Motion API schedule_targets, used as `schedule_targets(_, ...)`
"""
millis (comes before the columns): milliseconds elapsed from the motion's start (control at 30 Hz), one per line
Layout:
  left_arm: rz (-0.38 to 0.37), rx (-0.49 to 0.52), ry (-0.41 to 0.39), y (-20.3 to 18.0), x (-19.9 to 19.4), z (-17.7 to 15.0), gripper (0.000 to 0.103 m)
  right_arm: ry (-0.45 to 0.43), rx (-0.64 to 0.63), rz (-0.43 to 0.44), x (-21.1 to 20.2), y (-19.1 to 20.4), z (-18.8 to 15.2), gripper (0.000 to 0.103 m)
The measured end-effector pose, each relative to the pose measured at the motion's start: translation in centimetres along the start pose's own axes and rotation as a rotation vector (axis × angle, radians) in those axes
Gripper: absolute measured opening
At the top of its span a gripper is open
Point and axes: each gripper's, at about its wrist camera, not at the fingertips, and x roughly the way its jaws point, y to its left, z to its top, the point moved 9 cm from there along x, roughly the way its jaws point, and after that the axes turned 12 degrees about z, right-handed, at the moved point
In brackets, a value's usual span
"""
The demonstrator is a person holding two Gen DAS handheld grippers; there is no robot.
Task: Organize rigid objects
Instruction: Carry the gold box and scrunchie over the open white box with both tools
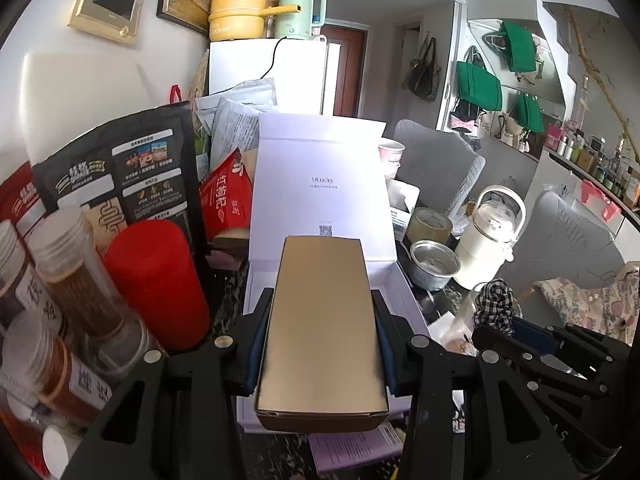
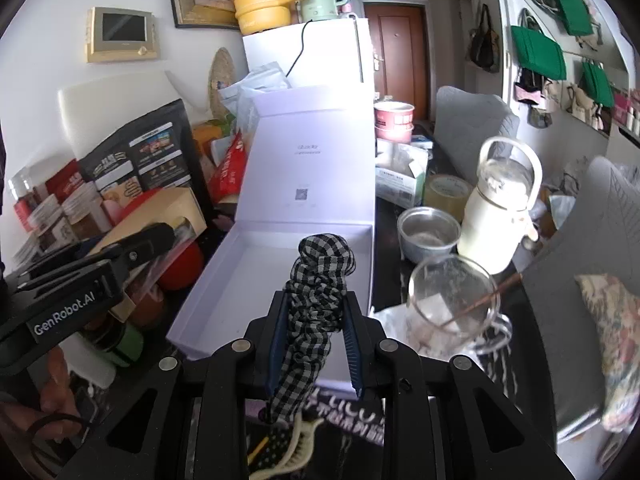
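The left gripper (image 1: 322,344) clamps a tan box (image 1: 322,332) above the near end of the open white box (image 2: 280,272) on the desk (image 2: 388,220). To its right, the right gripper (image 2: 314,334) pinches a checkered scrunchie (image 2: 318,304) over that box.

White walls, a white fridge (image 1: 268,72), brown door (image 2: 400,52), grey chairs (image 2: 472,124) beside a cluttered dark table (image 2: 388,216).
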Motion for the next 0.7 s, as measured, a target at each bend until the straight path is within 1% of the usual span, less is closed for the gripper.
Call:
schedule_targets(600, 0.033, -0.020, -0.022, 1.6, 5.0, 5.0, 0.044, 0.011, -0.073, 0.000, 5.3, -0.5, 5.3, 0.026)
schedule_targets(700, 0.051, -0.016, -0.029, 1.7, 5.9, 5.8, 0.045, 0.017, -0.075, 0.001, 6.3, -0.8, 6.0, 0.026)
